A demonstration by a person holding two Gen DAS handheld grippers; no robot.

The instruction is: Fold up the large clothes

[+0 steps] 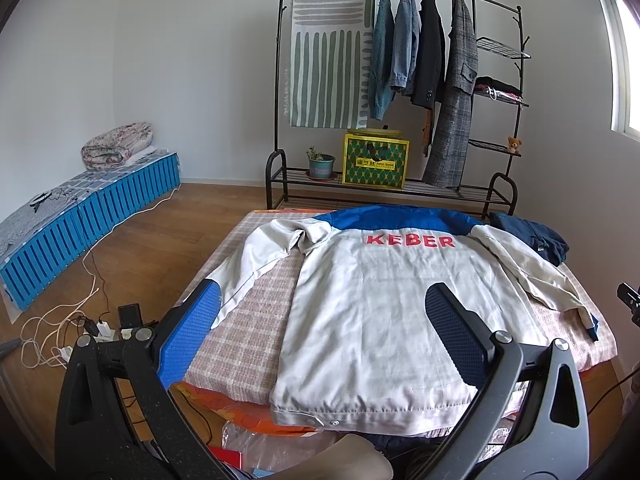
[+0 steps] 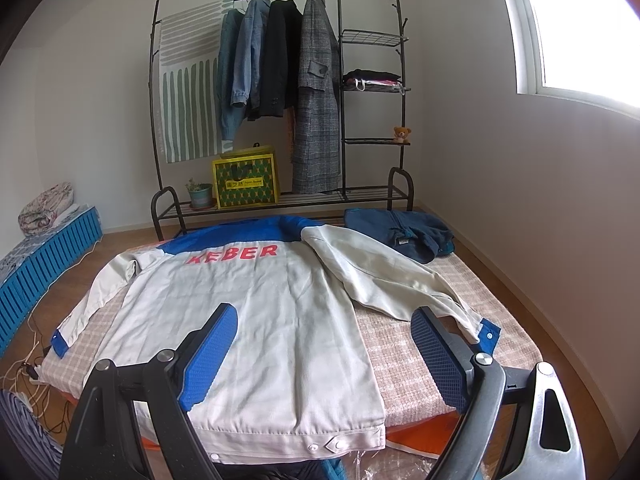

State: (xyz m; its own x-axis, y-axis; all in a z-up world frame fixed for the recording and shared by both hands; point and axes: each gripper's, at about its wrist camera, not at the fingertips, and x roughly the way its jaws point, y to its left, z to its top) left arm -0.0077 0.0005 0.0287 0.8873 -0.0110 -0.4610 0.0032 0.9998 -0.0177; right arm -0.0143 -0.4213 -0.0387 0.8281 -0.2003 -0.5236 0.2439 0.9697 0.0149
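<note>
A large light-grey jacket (image 1: 372,312) with a blue yoke and red "KEBER" lettering lies back-up and spread flat on a checked table (image 1: 248,320). Its hem is at the near edge and both sleeves lie out to the sides. It also shows in the right wrist view (image 2: 256,320). My left gripper (image 1: 320,300) is open and empty, above the jacket's near left part. My right gripper (image 2: 324,324) is open and empty, above the jacket's near right part, with the right sleeve's blue cuff (image 2: 489,334) just past its right finger.
A folded dark-blue garment (image 2: 400,230) lies at the table's far right corner. A black clothes rack (image 2: 280,100) with hanging coats, a yellow box and a plant stands behind. A blue slatted bed (image 1: 92,208) and floor cables (image 1: 68,328) are on the left.
</note>
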